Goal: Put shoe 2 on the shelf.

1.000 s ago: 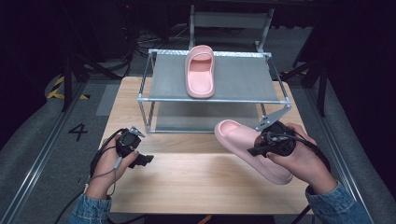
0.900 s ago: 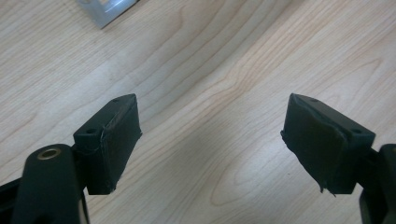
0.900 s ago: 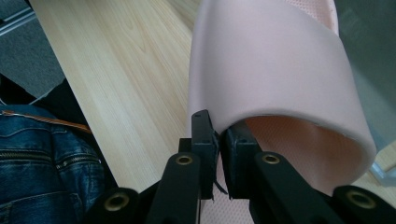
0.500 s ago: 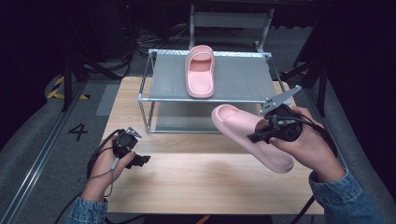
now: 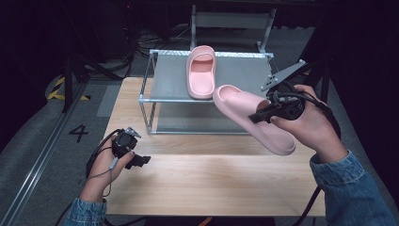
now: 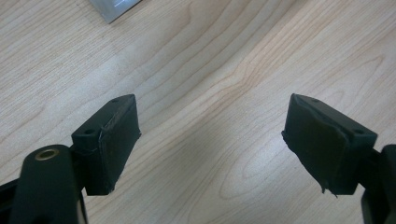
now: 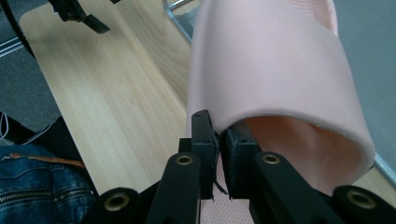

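Observation:
A pink slipper (image 5: 249, 117) hangs tilted in the air in front of the metal rack (image 5: 240, 77), toe toward the shelf. My right gripper (image 5: 256, 117) is shut on the side edge of its strap. In the right gripper view the two jaws (image 7: 219, 128) pinch that pink slipper (image 7: 271, 60) at the strap's edge. A second pink slipper (image 5: 201, 70) lies flat on the rack's top shelf. My left gripper (image 5: 141, 160) rests low on the wooden table (image 5: 211, 183) at the left. In the left gripper view that gripper (image 6: 210, 135) stands open over bare wood.
The rack has a lower shelf (image 5: 202, 123) under the top one, and thin metal posts at its corners. Dark floor and cables surround the table. A foot of the rack (image 6: 114, 7) shows at the top of the left gripper view.
My right hand has lifted the pink slipper up off the table and carried it toward the rack. The left hand has stayed where it was.

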